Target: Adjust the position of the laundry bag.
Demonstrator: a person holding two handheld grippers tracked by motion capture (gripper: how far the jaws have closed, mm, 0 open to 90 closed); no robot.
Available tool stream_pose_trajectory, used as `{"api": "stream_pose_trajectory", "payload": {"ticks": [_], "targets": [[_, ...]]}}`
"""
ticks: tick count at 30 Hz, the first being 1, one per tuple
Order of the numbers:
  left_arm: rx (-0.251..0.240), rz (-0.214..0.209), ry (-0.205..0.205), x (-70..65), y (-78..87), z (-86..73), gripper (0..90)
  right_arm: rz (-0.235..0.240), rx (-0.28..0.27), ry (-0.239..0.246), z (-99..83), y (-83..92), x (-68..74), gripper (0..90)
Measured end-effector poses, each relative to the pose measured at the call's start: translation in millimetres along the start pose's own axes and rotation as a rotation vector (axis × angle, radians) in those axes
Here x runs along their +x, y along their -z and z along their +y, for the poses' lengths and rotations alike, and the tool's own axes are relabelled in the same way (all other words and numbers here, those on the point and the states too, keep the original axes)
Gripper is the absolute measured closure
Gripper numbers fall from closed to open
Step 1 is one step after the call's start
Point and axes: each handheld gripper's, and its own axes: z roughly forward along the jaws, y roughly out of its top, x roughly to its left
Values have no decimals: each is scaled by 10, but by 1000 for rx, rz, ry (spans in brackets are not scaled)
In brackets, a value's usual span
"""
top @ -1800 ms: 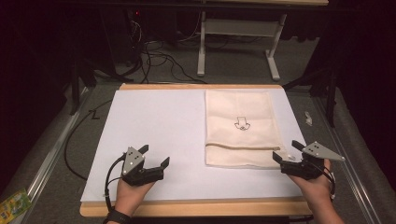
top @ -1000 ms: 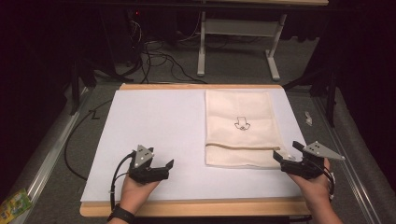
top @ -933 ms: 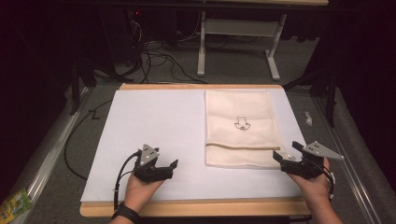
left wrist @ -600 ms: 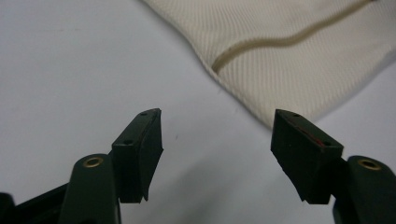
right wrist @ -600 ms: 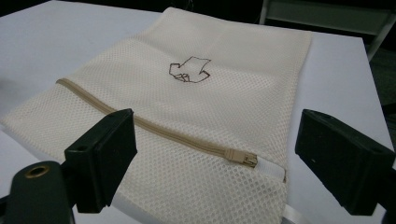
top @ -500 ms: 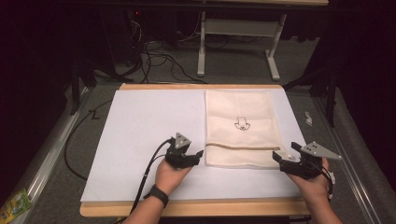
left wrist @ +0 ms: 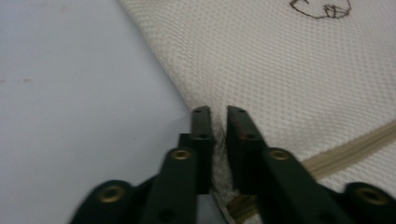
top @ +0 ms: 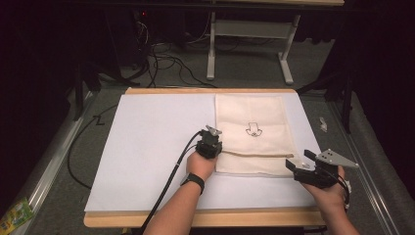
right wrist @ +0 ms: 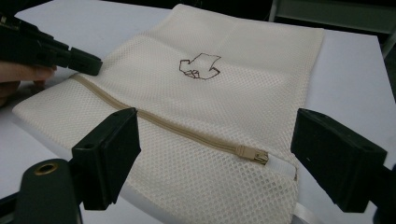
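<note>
Item: cream mesh bag (top: 254, 134), lying flat on the right half of the white surface (top: 147, 147), zipper (right wrist: 177, 130) running across its near end.

Left tool (top: 209, 147): we are finding it clamped on the bag's left edge at the zipper's end, jaws having just been closing, mesh pinched between them.

Right tool (top: 299, 164): we are seeing its jaws standing apart, just off the bag's near right corner.

Progress: we are judging it early, the zipper looking closed; the pull (right wrist: 252, 155) is sitting untouched (plain in the right gripper view, too small in the high view).
</note>
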Motion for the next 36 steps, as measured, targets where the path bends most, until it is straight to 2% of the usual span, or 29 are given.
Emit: {"api": "stream_pose_trajectory", "payload": {"ticks": [3,6,9,10,11,12,13,14,16,20,22,24,25,26,27,29,31,36], "targets": [[5,-16,-23,11,61,-32,890,3,2,-9,1,-3,-1,163],[7,-34,-21,73,152,-103,893,13,6,-21,0,-8,-1,164],[16,-25,-50,156,290,-215,894,11,3,-20,2,2,6,172],[16,-25,-50,156,290,-215,895,11,3,-20,2,2,6,172],[25,-15,-57,236,408,-299,894,15,7,-21,2,0,9,184],[27,-9,-58,277,476,-344,894,16,8,-19,2,-2,10,184],[27,-9,-58,277,476,-344,894,18,11,-20,0,-4,13,187],[33,9,-68,351,615,-438,894,20,11,-18,-1,-6,16,195],[40,18,-71,413,742,-524,894,25,11,-17,-1,-8,26,204],[35,17,-52,545,960,-708,891,38,14,-15,-3,-16,44,227],[24,11,-37,590,983,-784,888,44,19,-11,-8,-30,60,242],[-3,0,-16,616,974,-855,888,61,24,-5,-12,-40,75,312],[-3,0,-16,616,974,-855,888,61,24,-5,-12,-40,75,312],[-27,-8,-5,626,965,-892,888,66,25,-3,-13,-39,90,331],[-38,-14,-7,633,968,-885,886,68,33,9,-24,-53,116,372],[-57,-3,-22,640,1011,-850,879,61,41,2,-38,-68,139,395],[-82,3,-8,657,1056,-845,854,60,49,2,-52,-85,153,410],[-113,0,-57,646,1093,-866,650,65,81,-31,-78,-133,171,425]]}}
